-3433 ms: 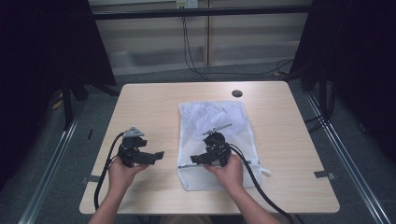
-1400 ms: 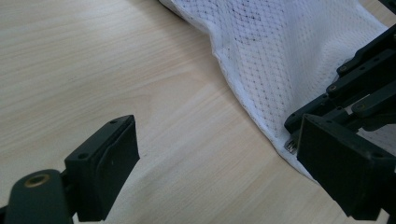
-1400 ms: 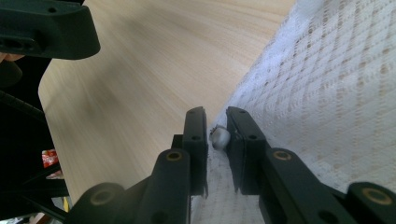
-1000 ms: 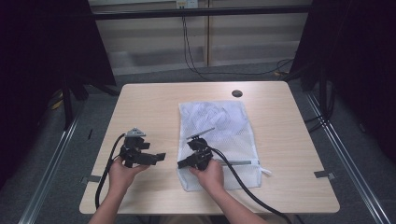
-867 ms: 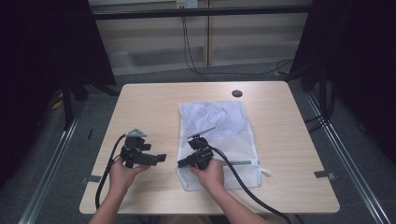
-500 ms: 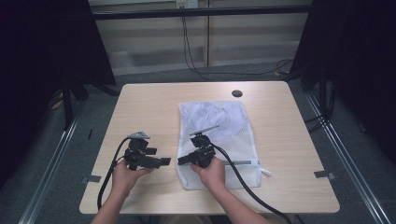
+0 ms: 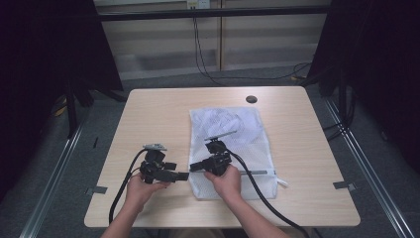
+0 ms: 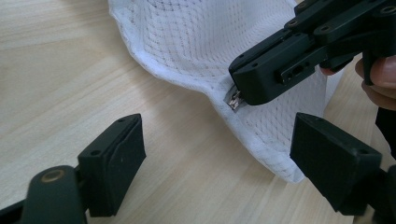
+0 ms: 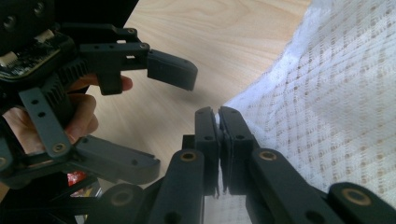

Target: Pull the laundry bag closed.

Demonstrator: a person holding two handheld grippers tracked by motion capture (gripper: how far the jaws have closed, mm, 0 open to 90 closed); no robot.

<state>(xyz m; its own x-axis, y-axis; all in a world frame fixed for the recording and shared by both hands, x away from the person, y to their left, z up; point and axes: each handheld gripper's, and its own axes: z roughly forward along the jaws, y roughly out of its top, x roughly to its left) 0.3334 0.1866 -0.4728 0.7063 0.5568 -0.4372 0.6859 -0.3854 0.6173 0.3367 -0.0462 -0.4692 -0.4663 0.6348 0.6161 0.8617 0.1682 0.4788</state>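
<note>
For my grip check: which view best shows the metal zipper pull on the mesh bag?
The left gripper view: the zipper pull shows close up, pinched at the right gripper's shut tips. In the right gripper view, those jaws hide it; in the high view, it is too small to discern.

Two black grippers [image 7: 182,175] [image 7: 194,167] with screw-studded fingers [image 8: 112,161] trail thick black cables [image 7: 257,191].

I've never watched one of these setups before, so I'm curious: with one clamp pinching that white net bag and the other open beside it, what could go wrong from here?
1. The right gripper pinches only the zipper pull at the mesh bag edge; that small hold might slip.
2. The left gripper is open close beside it, so the two tools might bump.
3. Pulling could drag the limp bag across the table rather than work the zipper.
</note>
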